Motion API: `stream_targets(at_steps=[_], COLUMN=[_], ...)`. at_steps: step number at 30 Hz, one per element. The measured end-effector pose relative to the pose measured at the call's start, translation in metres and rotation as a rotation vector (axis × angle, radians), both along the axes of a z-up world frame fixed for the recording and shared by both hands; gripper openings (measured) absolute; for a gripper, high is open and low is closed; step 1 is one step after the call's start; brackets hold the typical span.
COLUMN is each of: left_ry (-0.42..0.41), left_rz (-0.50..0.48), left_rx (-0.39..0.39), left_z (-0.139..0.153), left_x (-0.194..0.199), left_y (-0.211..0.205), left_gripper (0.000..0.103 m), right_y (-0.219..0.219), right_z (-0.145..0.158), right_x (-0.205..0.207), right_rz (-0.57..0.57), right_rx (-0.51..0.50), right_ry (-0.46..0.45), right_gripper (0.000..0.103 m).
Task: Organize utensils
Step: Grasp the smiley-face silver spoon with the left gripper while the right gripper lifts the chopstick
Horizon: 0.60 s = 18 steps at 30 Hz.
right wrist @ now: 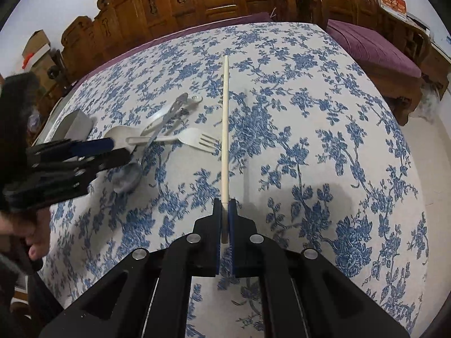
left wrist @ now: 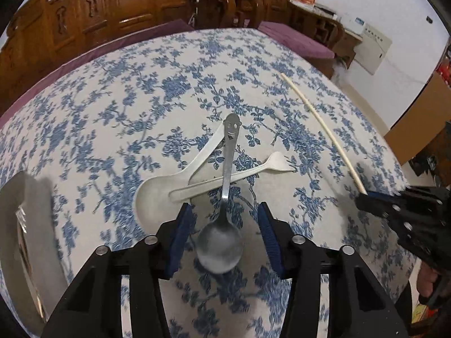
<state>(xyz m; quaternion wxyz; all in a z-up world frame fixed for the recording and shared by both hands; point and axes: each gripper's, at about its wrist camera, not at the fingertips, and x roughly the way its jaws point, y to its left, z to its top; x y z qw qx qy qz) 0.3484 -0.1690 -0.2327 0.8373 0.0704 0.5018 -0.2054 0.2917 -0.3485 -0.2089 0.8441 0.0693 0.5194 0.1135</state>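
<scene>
Utensils are mostly heaped in one tangle mid-table: the metal spoon [left wrist: 222,217] with the smiley handle lies on top, crossing the white fork [left wrist: 234,174] and the white ladle spoon [left wrist: 169,188]. Your left gripper [left wrist: 225,233] is spread wide with the metal spoon's bowl sitting right between the blue pads, nothing pinched yet. Your right gripper [right wrist: 225,222] is clamped on the near end of the single chopstick [right wrist: 225,129], which runs straight out toward 12 o'clock in the right wrist view, with the fork tines just beside it at about 9 o'clock.

Stuff I'd worry about if I were you:

- Closing on the spoon bowl. It's round and slick, so the pads could squeeze it out forward or downward instead of gripping. The neck at 12 o'clock from the bowl looks like a safer bite, I'd guess.
- Since the spoon rests on the fork and ladle, lifting it at an angle may drag or flip those two and scatter the pile.
- That chopstick is held only at its very end, so it's a long lever. Swing it toward 9 o'clock and the shaft could knock the fork, or it could twist in the pads and slip.
- Something shiny and metallic [left wrist: 25,239] sits at 8 o'clock in the left view, too blurred to identify; mind your elbow room there.
</scene>
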Motion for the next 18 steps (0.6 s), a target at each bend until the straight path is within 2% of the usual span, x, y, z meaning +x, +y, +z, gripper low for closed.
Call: stream_targets(at_steps=[7,18], left_ry=[0.022,0.032], left_rz=[-0.01,0.002], left_rx=[0.046,0.08], left_z=[-0.018,-0.029], left_x=[0.015,0.025], left_y=[-0.019,-0.025], left_gripper=[0.032,0.026], right_y=[-0.009,-0.008], right_z=[-0.008,-0.007], right_x=[-0.004,-0.008], right_rz=[0.006,0.008], right_rx=[0.018,0.036], right_ry=[0.006,-0.001], right_gripper=[0.006,0.006])
